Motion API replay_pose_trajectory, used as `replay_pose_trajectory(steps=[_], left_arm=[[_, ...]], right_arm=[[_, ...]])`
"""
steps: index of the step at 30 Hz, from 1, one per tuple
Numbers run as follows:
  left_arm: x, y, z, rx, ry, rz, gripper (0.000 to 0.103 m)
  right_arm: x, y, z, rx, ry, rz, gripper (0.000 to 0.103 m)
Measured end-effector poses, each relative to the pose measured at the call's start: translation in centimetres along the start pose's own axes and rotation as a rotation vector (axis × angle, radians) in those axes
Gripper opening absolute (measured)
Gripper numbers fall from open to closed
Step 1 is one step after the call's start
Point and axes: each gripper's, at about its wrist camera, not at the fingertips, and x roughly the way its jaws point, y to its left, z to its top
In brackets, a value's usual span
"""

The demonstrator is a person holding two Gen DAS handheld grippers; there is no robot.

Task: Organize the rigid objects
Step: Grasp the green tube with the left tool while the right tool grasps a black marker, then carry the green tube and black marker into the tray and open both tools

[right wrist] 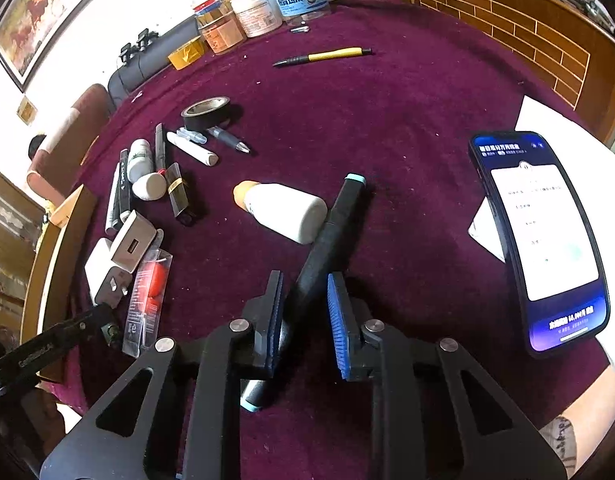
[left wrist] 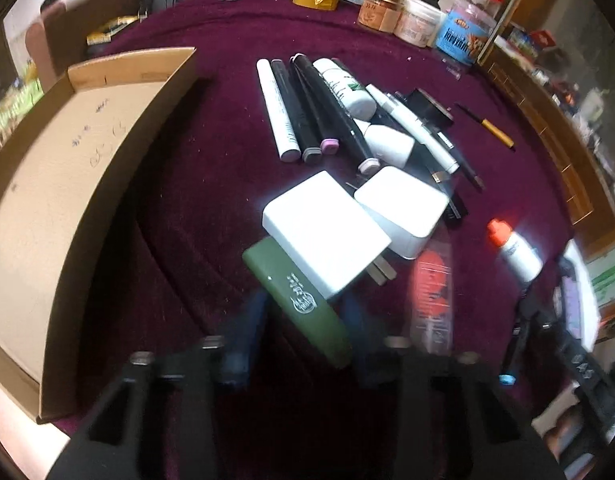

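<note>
- green case (left wrist: 297, 300) lies on the maroon surface (left wrist: 211, 184) just right of the cardboard box (left wrist: 47, 208), partly under a white charger (left wrist: 325, 236).
- left gripper (left wrist: 303, 336) has its fingers spread either side of the case's near end; view is blurred.
- black marker (right wrist: 327, 256) lies between the right gripper's (right wrist: 305, 322) spread fingers, near a white bottle (right wrist: 283, 212).
- phone (right wrist: 547, 240) rests far right.
</note>
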Motion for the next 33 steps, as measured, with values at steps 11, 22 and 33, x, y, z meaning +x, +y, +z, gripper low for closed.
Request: replay_pose_trajectory(steps=[11,22,33], left_arm=[[0.1,2.1,0.8,-0.023,0.046,-0.052,0.025],[-0.5,2.4,-0.4,0.034,0.018,0.012,0.021],[-3.0,4.4,-0.2,-0.040,-0.054,-0.087,0.016]], right_arm=[[0.6,0.7,1.2,-0.043,-0.006,-0.023,0.021],[0.7,1.6,1.0,-0.102,-0.010,-0.087,0.021],[-3.2,1.8,1.5,-0.031,-0.153,0.068,0.015]])
